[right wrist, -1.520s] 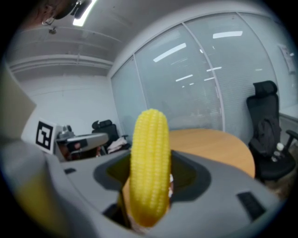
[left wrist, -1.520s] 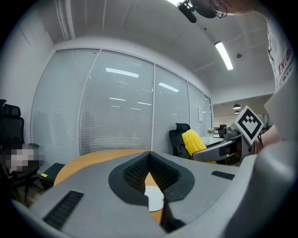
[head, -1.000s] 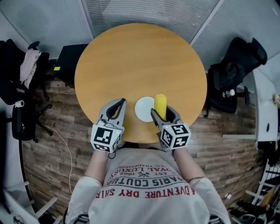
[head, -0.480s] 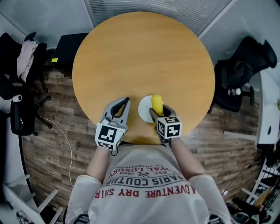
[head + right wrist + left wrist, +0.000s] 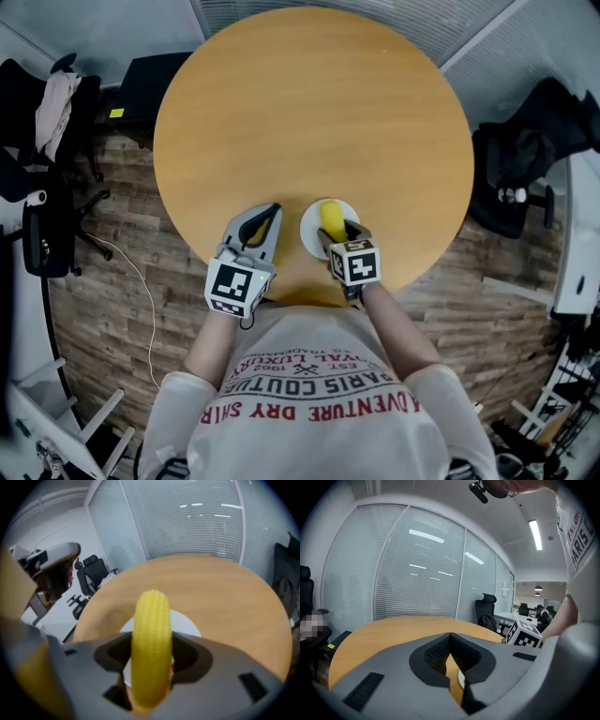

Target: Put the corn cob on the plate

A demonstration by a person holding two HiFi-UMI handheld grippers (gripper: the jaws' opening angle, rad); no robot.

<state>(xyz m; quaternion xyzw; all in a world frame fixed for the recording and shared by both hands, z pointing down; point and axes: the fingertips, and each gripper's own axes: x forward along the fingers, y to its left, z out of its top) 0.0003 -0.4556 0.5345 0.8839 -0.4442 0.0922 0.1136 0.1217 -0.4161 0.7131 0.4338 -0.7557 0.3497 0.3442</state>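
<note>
At the near edge of the round wooden table [image 5: 309, 103], the right gripper [image 5: 333, 234] is clamped on the corn cob [image 5: 331, 218]. Its two jaws press the yellow cob from either side, around the cob's lower half. In the right gripper view the cob [image 5: 151, 639] rises between the jaws of the right gripper [image 5: 151, 653], with its rounded tip pointing away from the person. The small white plate [image 5: 311, 225] lies just inside the table's near edge, and the cob is directly over it. Whether the cob touches the plate [image 5: 185, 623] I cannot tell. The plate holds nothing else. Beside the plate, toward the table's near-left edge, the left gripper [image 5: 267, 214] hovers with its jaws brought together at the tips. In the left gripper view the left gripper [image 5: 450, 637] grips nothing.
</note>
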